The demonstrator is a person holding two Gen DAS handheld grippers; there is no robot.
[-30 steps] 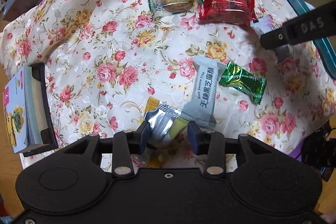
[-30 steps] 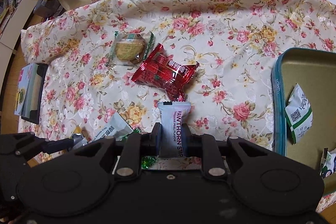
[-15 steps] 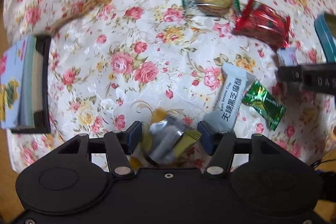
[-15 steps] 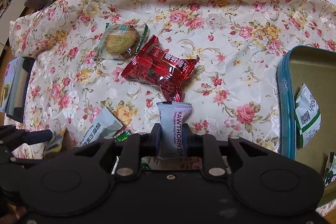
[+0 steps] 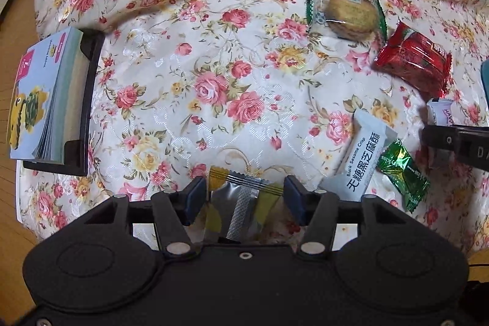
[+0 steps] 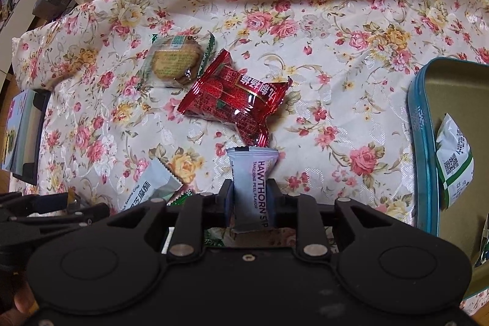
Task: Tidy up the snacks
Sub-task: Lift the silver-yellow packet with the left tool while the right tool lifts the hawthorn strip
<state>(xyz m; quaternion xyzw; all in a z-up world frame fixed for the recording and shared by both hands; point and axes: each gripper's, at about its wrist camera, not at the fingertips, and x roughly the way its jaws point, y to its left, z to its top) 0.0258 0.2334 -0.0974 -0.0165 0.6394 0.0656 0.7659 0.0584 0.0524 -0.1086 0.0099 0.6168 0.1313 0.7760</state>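
1. Your right gripper [image 6: 250, 200] fingers, opening, flank the packet [image 6: 253, 188] reading "HAWTHORN", "TANGERINE PEEL FLAVOR".
2. Your left gripper [image 5: 244, 197] fingers, closing, straddle a silver-yellow wrapper [image 5: 241, 203] beside the "Black Sesame Crisp" bar [image 5: 362, 161] on the worktop.

A floral tablecloth [image 5: 214, 57] covers the table; a booklet stack [image 5: 39, 93] sits in a black holder [image 5: 88, 100].

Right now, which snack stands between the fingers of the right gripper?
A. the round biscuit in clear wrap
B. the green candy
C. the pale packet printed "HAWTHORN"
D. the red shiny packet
C: in the right wrist view the pale packet printed "HAWTHORN" stands between the two fingers of the right gripper, while the red shiny packet and the round biscuit lie farther off on the flowered cloth.
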